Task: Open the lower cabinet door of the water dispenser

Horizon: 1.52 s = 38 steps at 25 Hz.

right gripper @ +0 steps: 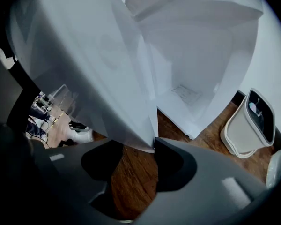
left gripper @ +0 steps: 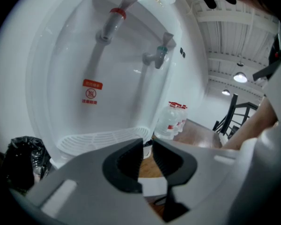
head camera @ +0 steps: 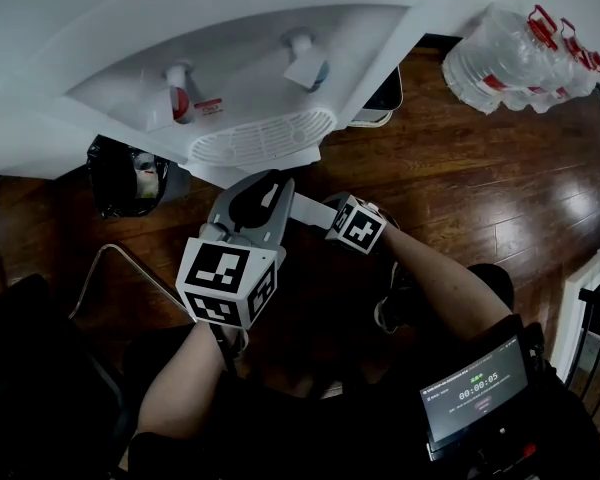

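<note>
The white water dispenser (head camera: 280, 68) stands in front of me, with a red tap (head camera: 178, 98), a blue tap (head camera: 305, 63) and a slotted drip tray (head camera: 263, 135). In the right gripper view its lower cabinet door (right gripper: 93, 69) is swung out, and the white inside of the cabinet (right gripper: 187, 93) shows behind it. My right gripper (right gripper: 131, 142) has the door's lower corner filling the gap between its jaws. In the head view only its marker cube (head camera: 358, 225) shows. My left gripper (left gripper: 147, 144) hangs below the tray, its jaws a narrow gap apart with nothing between them.
Several large water bottles (head camera: 520, 53) stand on the wood floor at the right. A black rubbish bag (head camera: 130, 173) sits left of the dispenser, and a white bin (right gripper: 250, 125) stands by its right side. A stair railing (head camera: 595, 308) is at the far right.
</note>
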Motion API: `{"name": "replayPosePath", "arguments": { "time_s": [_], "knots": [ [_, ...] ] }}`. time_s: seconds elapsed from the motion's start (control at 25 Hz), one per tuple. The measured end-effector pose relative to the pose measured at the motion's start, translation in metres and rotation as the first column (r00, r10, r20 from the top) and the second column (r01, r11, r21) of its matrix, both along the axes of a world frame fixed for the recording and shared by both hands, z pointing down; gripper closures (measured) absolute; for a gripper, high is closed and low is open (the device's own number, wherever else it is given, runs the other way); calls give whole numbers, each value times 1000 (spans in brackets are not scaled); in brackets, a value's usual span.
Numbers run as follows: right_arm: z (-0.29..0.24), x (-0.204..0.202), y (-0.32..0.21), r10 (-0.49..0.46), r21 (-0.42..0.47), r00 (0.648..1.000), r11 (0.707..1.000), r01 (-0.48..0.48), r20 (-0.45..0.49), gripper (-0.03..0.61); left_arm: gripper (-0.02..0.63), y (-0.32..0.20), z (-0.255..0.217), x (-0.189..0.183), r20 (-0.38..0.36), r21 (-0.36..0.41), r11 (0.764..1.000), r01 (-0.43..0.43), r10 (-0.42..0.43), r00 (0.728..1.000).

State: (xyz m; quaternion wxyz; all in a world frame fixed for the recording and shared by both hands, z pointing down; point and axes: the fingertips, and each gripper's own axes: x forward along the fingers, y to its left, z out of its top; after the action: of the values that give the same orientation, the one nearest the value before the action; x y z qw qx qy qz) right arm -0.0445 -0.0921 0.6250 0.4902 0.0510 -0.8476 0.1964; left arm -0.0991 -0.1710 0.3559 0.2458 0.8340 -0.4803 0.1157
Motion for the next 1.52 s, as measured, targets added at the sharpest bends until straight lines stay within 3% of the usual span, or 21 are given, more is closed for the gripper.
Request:
{"name": "replayPosePath", "arguments": {
  "time_s": [0.64,0.96,1.28,1.52],
  "knots": [
    [-17,-50,87,-189,-32,980,981,191,63,368,534,12,-18,-15,-16,37,999,40,-39,999],
    [-19,-85,120,-178,-55,978,981,185,113,368,534,18,-19,-23,-20,46,998,46,-46,999],
    [-21,-127,152,-278,-18,951,959,283,135,368,534,17,-24,-32,-23,59,996,60,-58,998],
    [-16,-124,155,-312,-20,944,949,316,109,374,534,18,-19,-32,-10,50,998,48,-47,999]
  ]
}}
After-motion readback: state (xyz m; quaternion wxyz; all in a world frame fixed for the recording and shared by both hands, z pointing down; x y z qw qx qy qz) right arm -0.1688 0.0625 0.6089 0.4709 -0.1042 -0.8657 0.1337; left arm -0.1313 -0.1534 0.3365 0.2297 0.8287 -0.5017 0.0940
